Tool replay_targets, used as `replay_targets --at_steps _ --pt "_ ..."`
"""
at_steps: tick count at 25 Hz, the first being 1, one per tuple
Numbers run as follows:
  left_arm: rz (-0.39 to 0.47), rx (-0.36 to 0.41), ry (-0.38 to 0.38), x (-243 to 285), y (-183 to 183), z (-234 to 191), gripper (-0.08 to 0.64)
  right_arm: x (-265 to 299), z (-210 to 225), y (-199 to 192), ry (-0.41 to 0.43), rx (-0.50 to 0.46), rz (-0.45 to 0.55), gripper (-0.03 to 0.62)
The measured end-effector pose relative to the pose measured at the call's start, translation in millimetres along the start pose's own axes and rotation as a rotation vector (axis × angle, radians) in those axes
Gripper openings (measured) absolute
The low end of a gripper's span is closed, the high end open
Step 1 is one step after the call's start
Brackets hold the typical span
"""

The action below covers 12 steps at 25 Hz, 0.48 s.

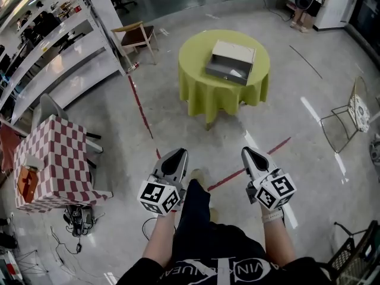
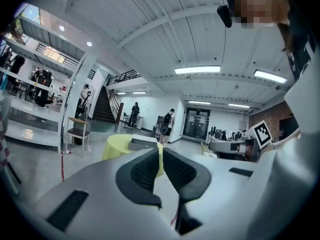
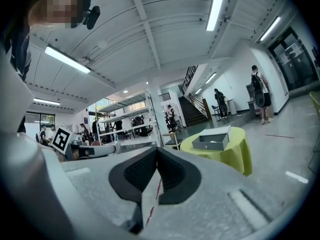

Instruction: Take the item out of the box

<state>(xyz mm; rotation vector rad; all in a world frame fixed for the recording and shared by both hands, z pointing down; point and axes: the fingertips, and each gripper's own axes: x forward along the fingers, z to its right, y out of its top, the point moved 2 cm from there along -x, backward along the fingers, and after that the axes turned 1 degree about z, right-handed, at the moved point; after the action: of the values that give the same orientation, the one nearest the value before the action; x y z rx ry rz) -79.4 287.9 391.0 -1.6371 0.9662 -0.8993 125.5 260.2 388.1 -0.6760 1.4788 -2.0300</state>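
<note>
On the round counter (image 1: 199, 86), draped in yellow-green cloth and well ahead of the person, sits the grey box (image 1: 230, 61) with its lid open (whatever lies inside is too small to make out). Low in the head view, the left gripper (image 1: 176, 154) and the right gripper (image 1: 249, 152) are held side by side above the floor (image 1: 285, 111). Both point toward the counter and are well apart from it. Each has its jaws pressed together with nothing between them.
</note>
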Motion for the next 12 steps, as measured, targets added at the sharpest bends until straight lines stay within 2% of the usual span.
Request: replay_targets --at_steps 9,12 --pt "-0.004 -0.012 -0.029 42.6 7.3 -21.1 0.026 32.7 19.8 13.9 0.002 -0.035 -0.007 0.006" --pt "-0.010 0.001 -0.054 62.3 8.8 -26.3 0.026 44.7 37.0 18.9 -0.035 -0.046 0.007 0.006"
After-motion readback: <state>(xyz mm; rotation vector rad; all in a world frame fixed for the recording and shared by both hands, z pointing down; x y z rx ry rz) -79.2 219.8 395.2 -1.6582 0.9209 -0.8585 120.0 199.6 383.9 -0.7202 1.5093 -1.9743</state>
